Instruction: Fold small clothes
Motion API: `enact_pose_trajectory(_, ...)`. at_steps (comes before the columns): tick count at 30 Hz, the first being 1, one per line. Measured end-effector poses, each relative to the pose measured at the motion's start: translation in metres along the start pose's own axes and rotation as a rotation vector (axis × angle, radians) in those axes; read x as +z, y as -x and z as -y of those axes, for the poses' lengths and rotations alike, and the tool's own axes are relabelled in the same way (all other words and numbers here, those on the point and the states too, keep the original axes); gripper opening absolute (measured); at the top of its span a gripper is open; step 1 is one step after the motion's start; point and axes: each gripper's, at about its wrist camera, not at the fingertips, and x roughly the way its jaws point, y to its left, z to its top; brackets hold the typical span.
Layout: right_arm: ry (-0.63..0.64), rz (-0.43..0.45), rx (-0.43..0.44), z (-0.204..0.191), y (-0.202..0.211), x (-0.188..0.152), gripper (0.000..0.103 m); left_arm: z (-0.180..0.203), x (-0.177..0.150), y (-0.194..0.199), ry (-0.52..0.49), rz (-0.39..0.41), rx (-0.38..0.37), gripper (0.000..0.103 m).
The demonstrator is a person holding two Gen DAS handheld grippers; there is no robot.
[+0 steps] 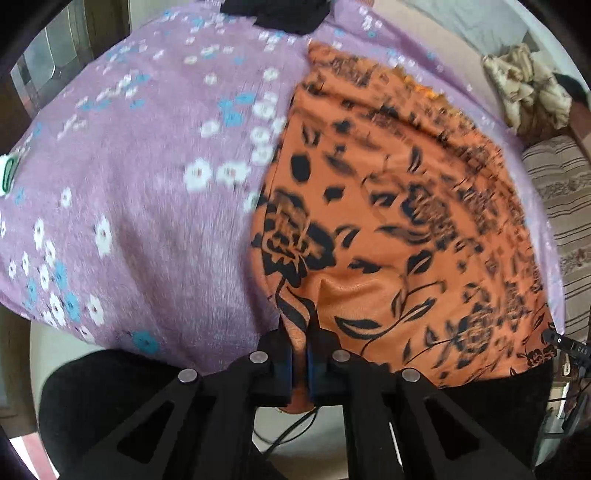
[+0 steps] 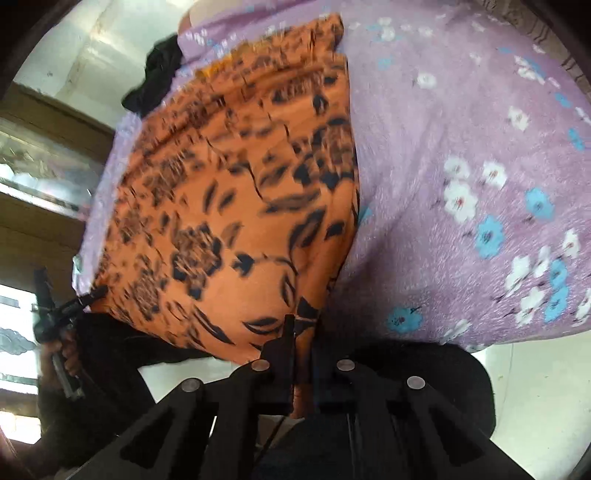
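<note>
Both clamped! The left gripper and right gripper each pinched a near corner of the orange floral garment, spread centre-frame on the purple blanket. Mid-fold, seemingly; next, carry corners toward the far edge together.

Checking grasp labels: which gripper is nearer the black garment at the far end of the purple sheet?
Cannot tell: both the left gripper and right gripper are shut on the orange cloth, at its near edge, far from the black garment.
</note>
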Motion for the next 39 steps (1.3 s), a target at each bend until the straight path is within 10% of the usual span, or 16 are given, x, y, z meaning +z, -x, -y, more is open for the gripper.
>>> enact_pose_trajectory(6,-0.018,0.158,0.106,-0.007,0.052,0.018,0.006,0.005,0.012,0.048,0.011,0.119,-0.077,0.006)
enact_pose_trajectory(13,-0.116,0.096,0.131,0.026,0.011,0.010,0.006,-0.010,-0.006,-0.007,0.055,-0.039,-0.023,0.006)
enact_pose_trajectory(20,-0.101,0.077,0.124,0.025,0.004,0.014,0.010,-0.004,-0.006,-0.006,0.007,-0.020,-0.012,0.010)
enact_pose_trajectory(26,-0.106,0.003,0.093,0.027,-0.015,0.013,0.029,0.000,-0.014,-0.010,-0.038,-0.040,0.044,0.048)
enact_pose_trajectory(27,-0.101,-0.015,0.091,0.026,-0.019,0.012,0.029,0.000,-0.014,-0.011,-0.044,-0.050,0.042,0.048)
enact_pose_trajectory(29,-0.075,-0.040,0.071,0.023,-0.024,0.011,0.027,0.003,-0.009,-0.013,-0.051,-0.057,0.019,0.003)
enact_pose_trajectory(31,-0.067,-0.044,0.085,0.021,-0.023,0.009,0.008,0.003,-0.005,-0.008,-0.030,-0.050,-0.019,0.005)
enact_pose_trajectory(39,-0.099,0.065,0.183,0.021,0.007,0.021,0.007,0.003,0.010,0.016,-0.024,-0.006,-0.090,0.005)
